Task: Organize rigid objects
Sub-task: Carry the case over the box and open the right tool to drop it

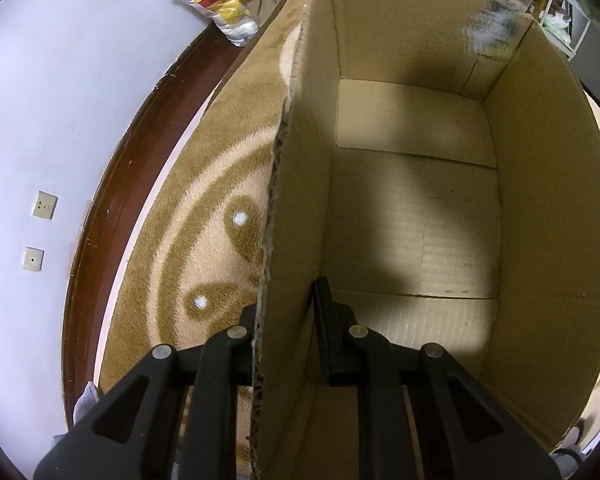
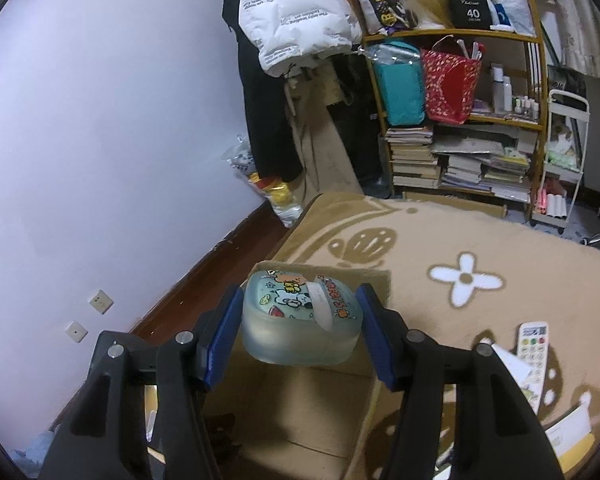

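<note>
Between our right gripper (image 2: 300, 316) pads, pinched by its flat sides, the plastic container (image 2: 300, 320) looks light, stiff, slippery, while our left gripper (image 1: 288, 320) clamps the cardboard box (image 1: 540, 200) wall.

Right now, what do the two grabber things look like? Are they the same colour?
Not quite. Both are black plastic with triangle-shaped cut-outs and round silver pins at the joints. The left gripper has plain black fingers. The right gripper has bright blue pads on the insides of its fingers. No cables, hands or sleeves show.
</note>
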{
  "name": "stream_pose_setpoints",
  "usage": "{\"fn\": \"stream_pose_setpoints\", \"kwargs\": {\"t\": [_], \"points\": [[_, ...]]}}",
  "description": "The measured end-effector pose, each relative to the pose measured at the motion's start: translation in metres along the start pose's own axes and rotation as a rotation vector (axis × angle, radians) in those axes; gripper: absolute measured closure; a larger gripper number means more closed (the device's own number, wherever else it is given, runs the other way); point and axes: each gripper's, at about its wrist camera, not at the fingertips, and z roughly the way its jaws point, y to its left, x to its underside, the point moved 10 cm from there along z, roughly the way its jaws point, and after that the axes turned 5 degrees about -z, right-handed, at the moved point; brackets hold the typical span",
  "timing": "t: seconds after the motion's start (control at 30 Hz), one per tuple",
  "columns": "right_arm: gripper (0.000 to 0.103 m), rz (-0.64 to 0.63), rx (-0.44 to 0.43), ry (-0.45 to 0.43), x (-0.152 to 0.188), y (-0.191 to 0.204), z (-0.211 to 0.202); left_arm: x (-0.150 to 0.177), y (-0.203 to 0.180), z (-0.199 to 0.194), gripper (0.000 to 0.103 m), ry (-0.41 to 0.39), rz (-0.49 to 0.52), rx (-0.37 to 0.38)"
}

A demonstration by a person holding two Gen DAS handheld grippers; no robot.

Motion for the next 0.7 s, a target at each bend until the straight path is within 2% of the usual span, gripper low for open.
{"fn": "stream_pose_setpoints", "kwargs": {"t": [0.17,0.33,0.57,0.63,0.7], "points": [[0.042,0.041,0.015,0.054,0.019,-0.013,0.014,-0.001,0.003,0.0,0.087,0.003,-0.005,0.0],[0.042,0.021,0.041,0.092,0.038,-0.018,0.02,-0.001,0.002,0.002,0.086,0.003,-0.005,-0.002],[0.041,0.023,0.064,0.023,0.03,-0.02,0.01,-0.002,0.007,0.003,0.086,0.007,-0.033,0.003],[0.033,0.014,0.082,0.006,0.025,-0.022,0.006,-0.003,0.01,0.002,0.086,0.006,-0.04,0.004],[0.012,0.0,0.116,-0.007,0.02,-0.027,0.003,-0.003,0.01,0.003,0.086,0.005,-0.032,-0.005]]}}
